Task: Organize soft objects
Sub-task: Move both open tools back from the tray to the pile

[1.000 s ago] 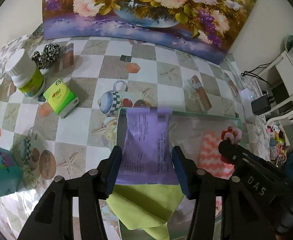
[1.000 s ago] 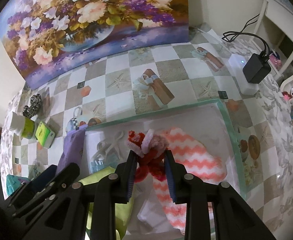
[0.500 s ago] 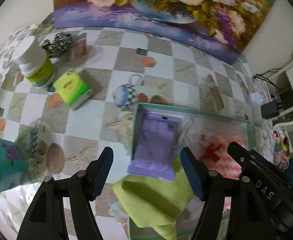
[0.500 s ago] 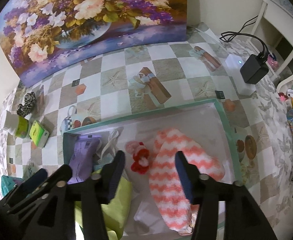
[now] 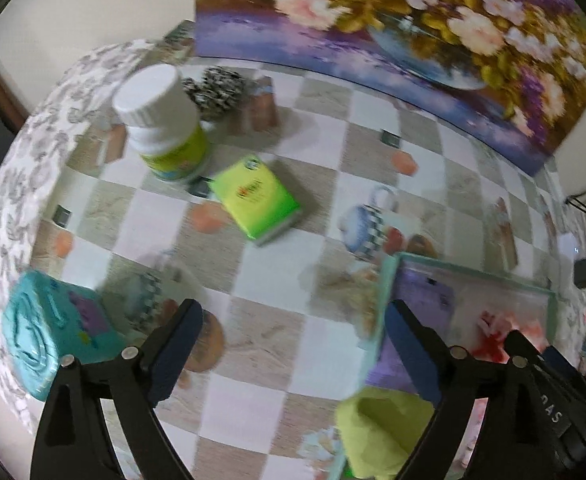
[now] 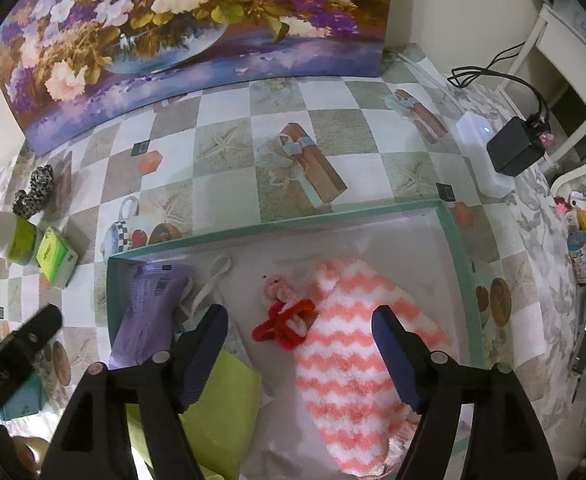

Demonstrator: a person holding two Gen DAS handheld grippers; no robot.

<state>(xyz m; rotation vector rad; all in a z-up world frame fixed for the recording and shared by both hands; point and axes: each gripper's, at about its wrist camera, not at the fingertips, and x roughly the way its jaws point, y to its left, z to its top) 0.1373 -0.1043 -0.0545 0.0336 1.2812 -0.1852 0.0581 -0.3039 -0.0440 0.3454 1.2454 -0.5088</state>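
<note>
Both grippers, left (image 5: 293,344) and right (image 6: 299,344), now gape wide and empty; purple pack (image 6: 149,312) and red toy (image 6: 285,326), just released, lie ahead in the tray (image 6: 277,222).

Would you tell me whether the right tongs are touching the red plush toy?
Apart. The right wrist view shows the right tongs open, with tray floor visible between each finger and the red plush toy.

Both tongs released their items and withdrew.

Both grippers (image 6: 299,344): blk frames, silver screws, blue-padded jaws.
</note>
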